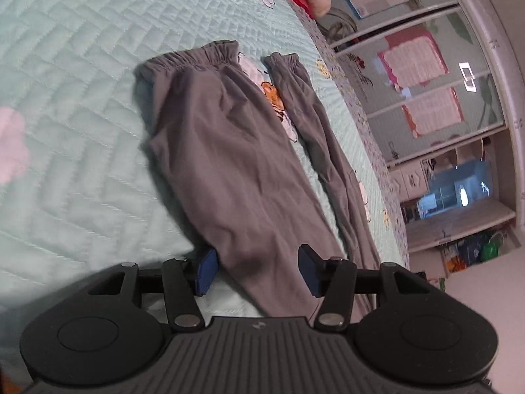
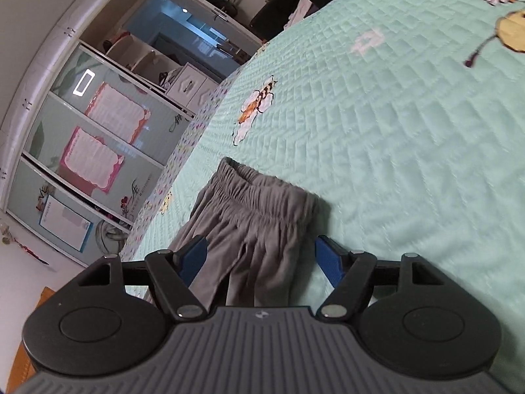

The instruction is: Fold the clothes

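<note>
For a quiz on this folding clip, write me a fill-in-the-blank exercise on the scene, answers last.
1. The trousers on the bed are ____ in colour.
2. They lie on a quilted bedspread of pale ____.
3. The left claw and the right claw both stand ____, with cloth between the pads but not pinched.
4. The pads on each claw are ____.

Missing words: grey; green; open; blue
</note>
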`<state>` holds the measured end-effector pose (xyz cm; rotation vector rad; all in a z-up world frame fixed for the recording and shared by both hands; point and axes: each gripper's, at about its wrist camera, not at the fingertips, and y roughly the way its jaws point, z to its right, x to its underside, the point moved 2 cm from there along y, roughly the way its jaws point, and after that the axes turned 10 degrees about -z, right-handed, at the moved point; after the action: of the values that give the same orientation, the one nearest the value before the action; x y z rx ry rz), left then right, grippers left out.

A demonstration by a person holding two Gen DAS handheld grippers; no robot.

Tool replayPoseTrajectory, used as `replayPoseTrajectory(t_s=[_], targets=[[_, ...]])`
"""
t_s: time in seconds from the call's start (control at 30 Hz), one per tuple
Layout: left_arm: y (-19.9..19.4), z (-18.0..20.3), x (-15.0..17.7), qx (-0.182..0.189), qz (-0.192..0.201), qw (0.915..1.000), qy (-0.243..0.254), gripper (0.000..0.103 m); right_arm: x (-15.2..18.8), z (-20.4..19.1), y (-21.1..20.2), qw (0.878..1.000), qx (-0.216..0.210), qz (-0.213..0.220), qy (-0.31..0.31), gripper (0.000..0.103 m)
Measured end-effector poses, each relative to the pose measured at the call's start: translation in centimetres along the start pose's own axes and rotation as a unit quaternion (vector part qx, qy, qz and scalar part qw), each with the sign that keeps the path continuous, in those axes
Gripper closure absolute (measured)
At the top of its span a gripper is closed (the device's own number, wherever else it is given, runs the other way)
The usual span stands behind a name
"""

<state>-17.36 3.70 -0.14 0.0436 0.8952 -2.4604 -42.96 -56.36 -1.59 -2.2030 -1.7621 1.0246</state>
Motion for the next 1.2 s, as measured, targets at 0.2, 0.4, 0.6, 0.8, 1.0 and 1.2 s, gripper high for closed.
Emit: replayPoseTrajectory(t_s=[0.2, 0.4, 0.6, 0.8, 1.0, 1.2], targets=[[1.4, 0.3, -0.1, 0.017, -0.013, 0.9996, -0.02, 0.063, -1.2, 0.3, 1.4, 0.999, 0.004, -0.029, -0.011, 0.074], [0.8, -0.4, 0.4, 0.042, -0.012, 0.9981, -0.044, 0.059, -1.0, 2.3, 0.8, 0.999, -0.034, -0.034, 0.021, 0.086], [-0.2, -1.6, 0.5, 0.056, -0.007, 0.9971, -0.05, 0.058, -1.0, 3.4, 0.9, 0.997, -0.066, -0.025, 0.039, 0.085], [1.1, -0.2, 0.3, 0.052, -0.029, 0.9982, 0.001, 0.082, -0.8, 3.2, 0.8, 0.998, -0.06, -0.021, 0.025, 0.085], [0.0, 0.6, -0.4, 0.045, -0.024, 0.9984, 0.025, 0.103, -1.0, 1.7, -0.3, 0.999, -0.031, -0.035, -0.001, 0.088], [-2.8, 1.0, 0.1, 0.064, -0.042, 0.9957, 0.052, 0.103, -2.1, 2.1, -3.3, 0.995, -0.083, -0.025, 0.051, 0.093]])
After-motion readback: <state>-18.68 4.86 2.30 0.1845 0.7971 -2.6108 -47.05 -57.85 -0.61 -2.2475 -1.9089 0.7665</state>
